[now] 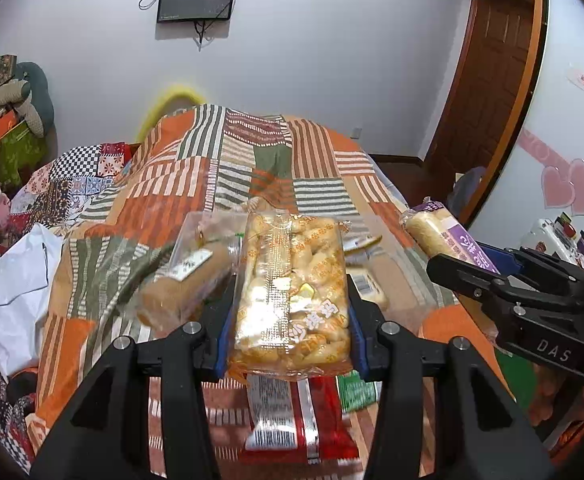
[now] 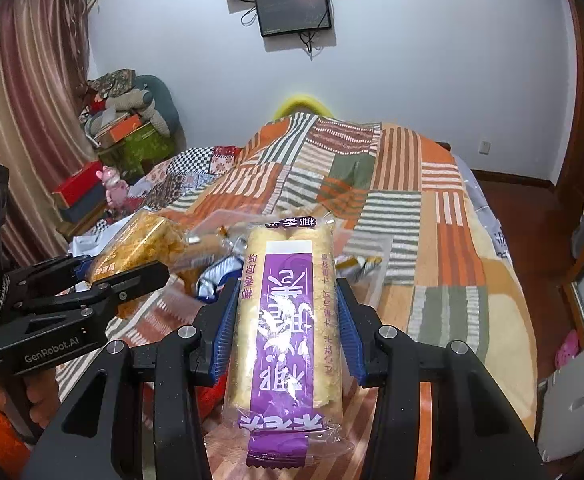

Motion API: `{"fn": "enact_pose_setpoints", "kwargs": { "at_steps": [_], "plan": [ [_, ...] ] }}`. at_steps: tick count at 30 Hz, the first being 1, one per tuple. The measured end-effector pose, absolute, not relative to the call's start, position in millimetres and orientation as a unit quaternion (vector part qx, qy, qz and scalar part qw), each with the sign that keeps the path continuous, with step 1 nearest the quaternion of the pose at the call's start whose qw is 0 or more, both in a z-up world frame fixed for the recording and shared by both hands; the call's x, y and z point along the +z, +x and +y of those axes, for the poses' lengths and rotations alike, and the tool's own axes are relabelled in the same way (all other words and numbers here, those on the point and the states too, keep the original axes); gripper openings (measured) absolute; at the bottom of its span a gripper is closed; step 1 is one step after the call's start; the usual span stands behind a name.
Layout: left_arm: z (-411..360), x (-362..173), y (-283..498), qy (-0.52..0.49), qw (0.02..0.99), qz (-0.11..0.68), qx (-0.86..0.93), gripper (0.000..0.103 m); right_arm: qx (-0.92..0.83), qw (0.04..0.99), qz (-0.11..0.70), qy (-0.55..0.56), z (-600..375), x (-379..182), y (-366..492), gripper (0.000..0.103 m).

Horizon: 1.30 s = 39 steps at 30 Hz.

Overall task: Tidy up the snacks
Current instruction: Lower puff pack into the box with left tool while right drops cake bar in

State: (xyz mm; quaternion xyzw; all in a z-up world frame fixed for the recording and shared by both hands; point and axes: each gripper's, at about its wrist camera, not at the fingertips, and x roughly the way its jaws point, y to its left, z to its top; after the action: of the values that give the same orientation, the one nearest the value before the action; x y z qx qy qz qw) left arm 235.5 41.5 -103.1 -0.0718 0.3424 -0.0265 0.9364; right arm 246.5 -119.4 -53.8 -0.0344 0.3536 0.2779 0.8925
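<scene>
My left gripper (image 1: pixel 290 320) clamped the yellow snack pack (image 1: pixel 290 284); my right gripper (image 2: pixel 286 320) clamped the purple cake pack (image 2: pixel 288 320) above the quilt (image 2: pixel 444 216).

Right gripper (image 2: pixel 288 332) clamped with blue pads (image 2: pixel 225 332) on long clear-wrapped pale cake roll with purple label (image 2: pixel 288 320), raised over near edge of orange-striped patchwork blanket (image 2: pixel 432 216). At left, black left gripper (image 2: pixel 92 274) gripping clear bag of golden-yellow snacks (image 2: pixel 140 244).
</scene>
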Motion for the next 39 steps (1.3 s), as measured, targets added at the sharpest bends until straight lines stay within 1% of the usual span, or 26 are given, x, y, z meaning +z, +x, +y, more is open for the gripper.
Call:
{"fn": "enact_pose_setpoints", "kwargs": {
  "at_steps": [13,23,29,32,39],
  "plan": [
    [52.5,-119.5,288.5,-0.087,0.929,0.359,-0.012,0.045,0.274,0.89,0.361,-0.045,-91.2,-66.1,282.4,0.043],
    [58.7,-144.5,321.4,-0.082,0.919,0.385,0.002,0.045,0.279,0.875,0.393,-0.046,-78.1,-88.8,304.2,0.043],
    [60.1,-155.7,328.4,-0.084,0.916,0.392,0.015,0.046,0.277,0.869,0.408,-0.047,-76.0,-99.3,308.3,0.043],
    [60.8,-153.1,326.1,-0.084,0.919,0.386,0.02,0.046,0.277,0.871,0.403,-0.057,-77.4,-96.2,303.8,0.044],
    [62.9,-144.2,312.5,-0.094,0.919,0.381,0.016,0.046,0.279,0.877,0.385,-0.072,-83.6,-82.3,290.1,0.048]
  ]
}}
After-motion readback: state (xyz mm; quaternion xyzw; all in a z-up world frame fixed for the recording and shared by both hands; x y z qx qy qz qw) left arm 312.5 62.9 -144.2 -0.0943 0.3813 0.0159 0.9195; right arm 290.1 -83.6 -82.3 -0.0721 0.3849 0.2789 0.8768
